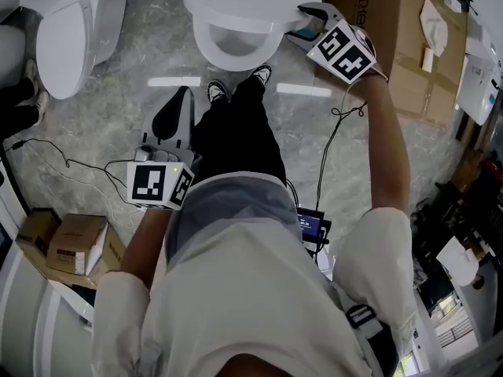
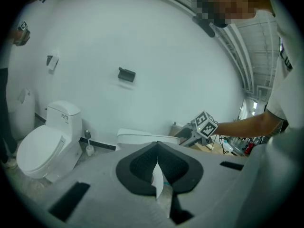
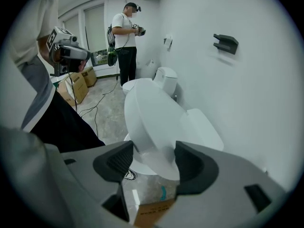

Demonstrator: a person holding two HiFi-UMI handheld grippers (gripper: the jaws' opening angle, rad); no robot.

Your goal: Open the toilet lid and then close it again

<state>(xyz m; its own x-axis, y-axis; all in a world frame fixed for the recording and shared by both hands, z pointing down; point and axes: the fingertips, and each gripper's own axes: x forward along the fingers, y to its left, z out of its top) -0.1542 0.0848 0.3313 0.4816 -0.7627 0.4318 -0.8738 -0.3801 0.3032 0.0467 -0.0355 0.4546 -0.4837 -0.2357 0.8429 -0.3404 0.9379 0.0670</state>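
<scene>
White and glossy, the toilet lid (image 3: 151, 120) stands half raised over the toilet (image 1: 236, 66). It is tilted between flat and upright, so the oval seat ring and the bowl show under it. The right gripper (image 3: 153, 159) is at the right side of the toilet, close to the lid's rim, and points steeply down. Its jaws are spread wide. The lower edge of the lid shows in the gap between the two dark pads, but the pads do not press on it.

The left gripper (image 2: 157, 151) is well apart from the toilet, in front of it and to its left, beside the person's hip. Its jaws are pressed together. Only a thin white sliver shows along the seam, and I cannot tell what it is.

The person's black shoes (image 1: 262, 74) stand just in front of the toilet on the grey marbled floor (image 1: 118, 116). A second toilet (image 1: 67, 42), with its lid down, stands to the left of the toilet. A large cardboard box (image 1: 393, 30) stands to its right, and a thin cable (image 1: 334, 140) lies on the floor in front of that. On the wall behind the toilet there is a black bracket (image 3: 225, 42). Another person (image 3: 124, 37) stands farther off, beyond the second toilet.
</scene>
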